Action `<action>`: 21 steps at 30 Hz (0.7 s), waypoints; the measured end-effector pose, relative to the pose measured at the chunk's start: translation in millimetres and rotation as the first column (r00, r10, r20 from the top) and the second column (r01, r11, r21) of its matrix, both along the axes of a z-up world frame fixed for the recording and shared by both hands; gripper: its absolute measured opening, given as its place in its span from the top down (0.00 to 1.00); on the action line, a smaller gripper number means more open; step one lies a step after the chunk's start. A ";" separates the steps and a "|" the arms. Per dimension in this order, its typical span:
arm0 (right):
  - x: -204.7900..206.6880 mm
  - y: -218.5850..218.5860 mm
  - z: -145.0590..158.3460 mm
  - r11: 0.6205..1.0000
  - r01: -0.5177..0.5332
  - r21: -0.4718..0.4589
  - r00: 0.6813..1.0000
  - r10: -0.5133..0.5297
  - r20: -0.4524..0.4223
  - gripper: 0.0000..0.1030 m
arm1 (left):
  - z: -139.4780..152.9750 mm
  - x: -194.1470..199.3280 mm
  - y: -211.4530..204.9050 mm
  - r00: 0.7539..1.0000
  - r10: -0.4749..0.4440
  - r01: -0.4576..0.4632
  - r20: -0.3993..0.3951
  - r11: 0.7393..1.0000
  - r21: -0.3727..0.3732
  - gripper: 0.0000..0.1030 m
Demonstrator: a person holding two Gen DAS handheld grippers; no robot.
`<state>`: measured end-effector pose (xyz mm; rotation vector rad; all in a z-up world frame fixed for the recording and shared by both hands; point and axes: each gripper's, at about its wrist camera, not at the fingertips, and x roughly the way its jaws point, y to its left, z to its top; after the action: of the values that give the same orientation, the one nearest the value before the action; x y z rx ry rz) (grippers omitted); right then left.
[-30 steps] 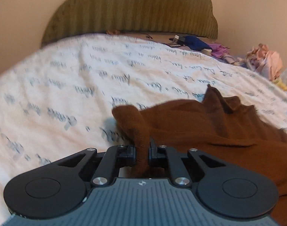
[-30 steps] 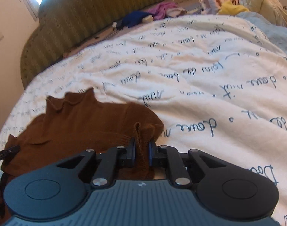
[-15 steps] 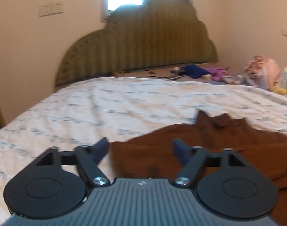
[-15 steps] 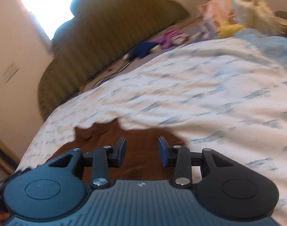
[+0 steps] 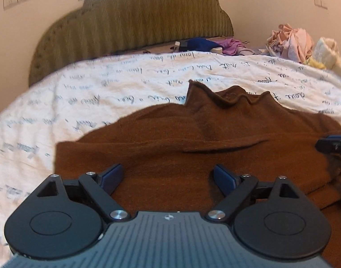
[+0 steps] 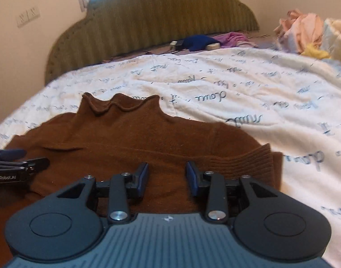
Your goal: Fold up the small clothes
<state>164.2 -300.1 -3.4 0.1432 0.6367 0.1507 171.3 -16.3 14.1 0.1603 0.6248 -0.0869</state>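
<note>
A brown knit turtleneck sweater lies flat on the white bed cover, collar pointing toward the headboard; it also shows in the right wrist view. Its sleeves are folded in across the body, with a ribbed cuff at the right. My left gripper is open and empty just above the sweater's left part. My right gripper is open and empty above the right part, near the cuff. The right gripper's tip shows at the edge of the left wrist view, and the left gripper's tip in the right wrist view.
The white bed cover with blue script print stretches to an olive padded headboard. Blue and purple clothes lie at the bed's head. A heap of pink and cream clothes is at the far right.
Both grippers were shut on the sweater's sleeves a second ago. They have opened and let go, and the sleeves now lie folded on the sweater's body.
</note>
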 end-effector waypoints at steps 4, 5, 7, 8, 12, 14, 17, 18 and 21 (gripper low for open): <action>-43.6 21.1 18.2 0.997 -0.057 0.044 0.998 0.055 0.036 0.57 | 12.4 -53.1 -1.7 0.995 -0.102 0.102 0.008 0.994 -0.026 0.10; -49.5 27.0 14.3 0.998 -0.064 0.010 0.998 0.064 0.024 0.57 | 8.9 -60.4 -3.6 0.992 -0.124 0.124 0.001 0.992 -0.012 0.08; -49.1 30.9 -4.6 0.995 -0.077 -0.059 0.997 0.076 -0.022 0.57 | -5.8 -62.3 -5.7 0.991 -0.128 0.130 -0.042 0.991 0.045 0.07; -53.6 26.3 -9.9 0.994 -0.093 -0.058 0.995 0.095 0.024 0.57 | -7.1 -59.7 0.1 0.992 -0.112 0.114 -0.060 0.993 0.021 0.08; -70.6 2.5 14.8 0.999 -0.003 0.048 1.000 0.004 -0.031 0.56 | 20.1 -79.3 36.4 0.997 -0.055 0.049 -0.061 0.995 -0.090 0.13; -93.0 -20.0 23.9 0.990 -0.016 0.138 1.000 0.019 -0.015 0.55 | 29.0 -98.2 62.6 0.999 -0.025 0.020 -0.035 0.990 -0.140 0.09; -111.7 -62.4 17.4 0.976 0.087 0.201 0.992 -0.068 -0.102 0.53 | 28.1 -109.0 104.6 0.996 0.050 -0.065 -0.079 0.978 -0.199 0.09; -113.9 -75.2 9.7 0.966 0.114 0.231 0.985 -0.080 -0.153 0.53 | 23.8 -108.1 118.1 0.990 0.074 -0.099 -0.118 0.968 -0.232 0.09; -117.0 -88.9 -6.2 0.946 0.103 0.308 0.978 -0.041 -0.203 0.54 | 10.3 -104.7 144.6 0.971 0.115 -0.184 -0.210 0.922 -0.342 0.11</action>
<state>47.2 -389.0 -9.6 0.4968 0.7987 0.1688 66.6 128.3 24.4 -0.2547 0.7955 -0.0669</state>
